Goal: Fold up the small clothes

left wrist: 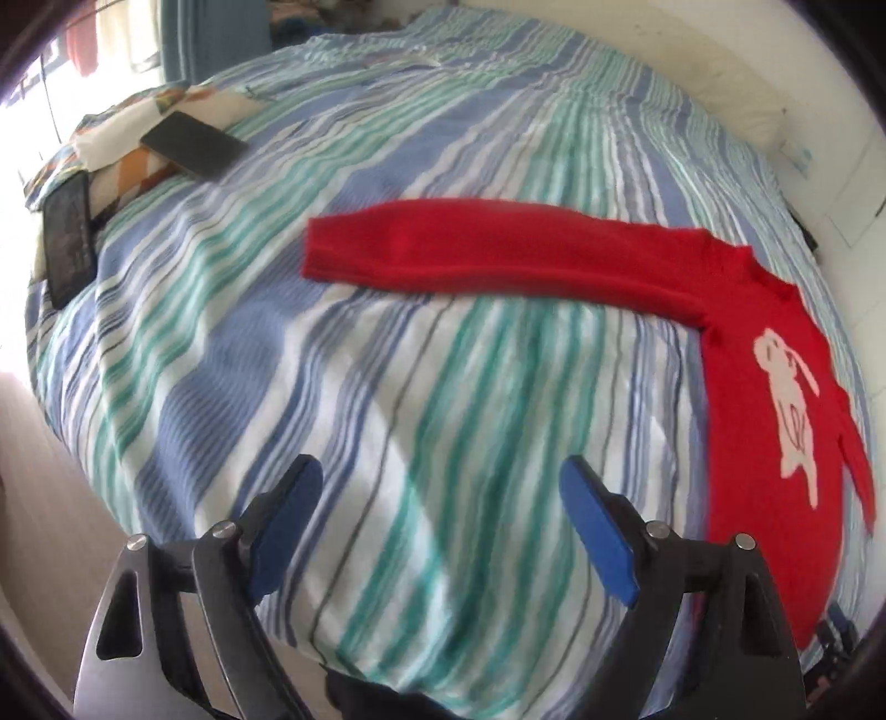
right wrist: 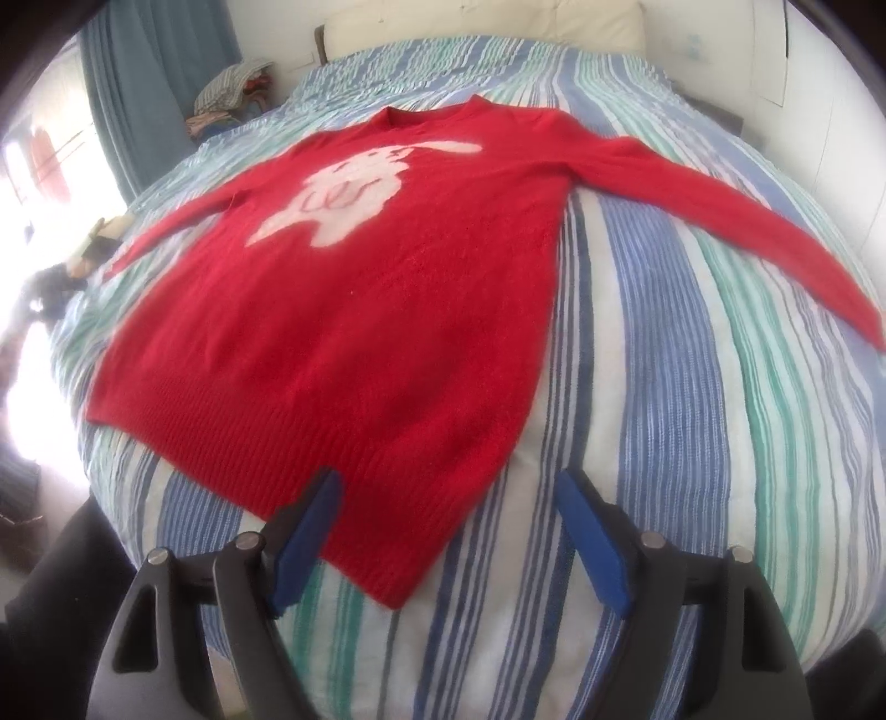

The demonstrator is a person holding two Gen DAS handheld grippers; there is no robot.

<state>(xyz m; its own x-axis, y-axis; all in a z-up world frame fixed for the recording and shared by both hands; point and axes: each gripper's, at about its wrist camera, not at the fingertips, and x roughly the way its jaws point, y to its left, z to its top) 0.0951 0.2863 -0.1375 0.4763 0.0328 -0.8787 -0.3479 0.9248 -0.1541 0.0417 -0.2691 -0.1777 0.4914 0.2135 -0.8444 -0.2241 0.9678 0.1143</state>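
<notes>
A red sweater (right wrist: 354, 310) with a white rabbit figure lies flat, front up, on the striped bedspread (right wrist: 664, 387), both sleeves spread out. In the left wrist view its body (left wrist: 775, 443) lies at the right and one sleeve (left wrist: 487, 255) stretches left across the bed. My left gripper (left wrist: 443, 493) is open over bare bedspread, short of that sleeve, with nothing between its fingers. My right gripper (right wrist: 446, 509) is open just above the sweater's hem corner (right wrist: 387, 531). The corner shows between the blue pads, which do not press on it.
Two dark phones (left wrist: 194, 145) (left wrist: 69, 246) rest on a patterned pillow (left wrist: 111, 138) at the bed's left edge. A pile of clothes (right wrist: 232, 88) sits by the blue curtain (right wrist: 149, 83). A cream headboard (right wrist: 482, 27) and a white wall border the bed.
</notes>
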